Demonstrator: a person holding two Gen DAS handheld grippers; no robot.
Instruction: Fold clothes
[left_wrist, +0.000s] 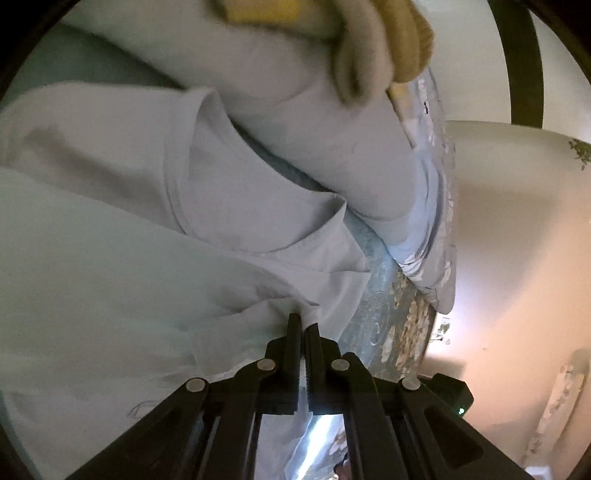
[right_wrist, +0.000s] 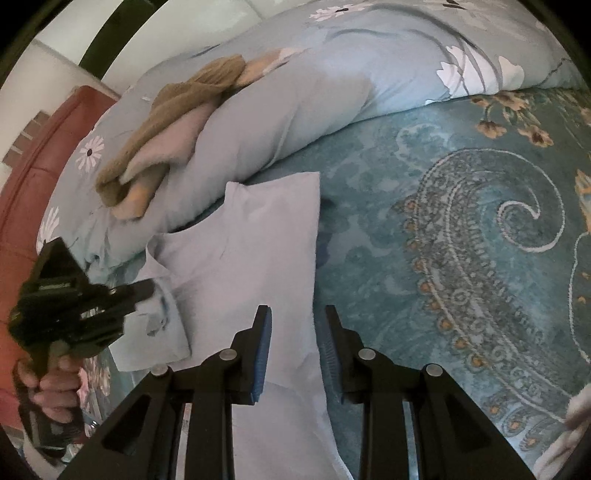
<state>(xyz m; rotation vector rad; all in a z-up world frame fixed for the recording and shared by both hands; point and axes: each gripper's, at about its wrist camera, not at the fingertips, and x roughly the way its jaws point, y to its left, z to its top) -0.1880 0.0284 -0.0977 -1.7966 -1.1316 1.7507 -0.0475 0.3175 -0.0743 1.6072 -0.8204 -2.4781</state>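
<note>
The left gripper (left_wrist: 303, 325) is standing nearly closed, only a sliver between its fingers (left_wrist: 294, 334), tips at a bunched fold of the pale blue shirt (right_wrist: 255, 251); whether it is pinching cloth cannot be told. The right gripper (right_wrist: 297, 314) is hanging partly open over the shirt's right edge, gripping nothing. The shirt is lying partly folded on the teal paisley bedspread (right_wrist: 461, 229), its collar end touching the floral duvet (right_wrist: 332, 92).

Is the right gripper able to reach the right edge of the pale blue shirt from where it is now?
Probably yes. The right gripper hangs with open jaws just over the pale blue shirt, whose right edge runs between them. Nothing lies on that edge, and the left gripper is off on the collar side.
</note>
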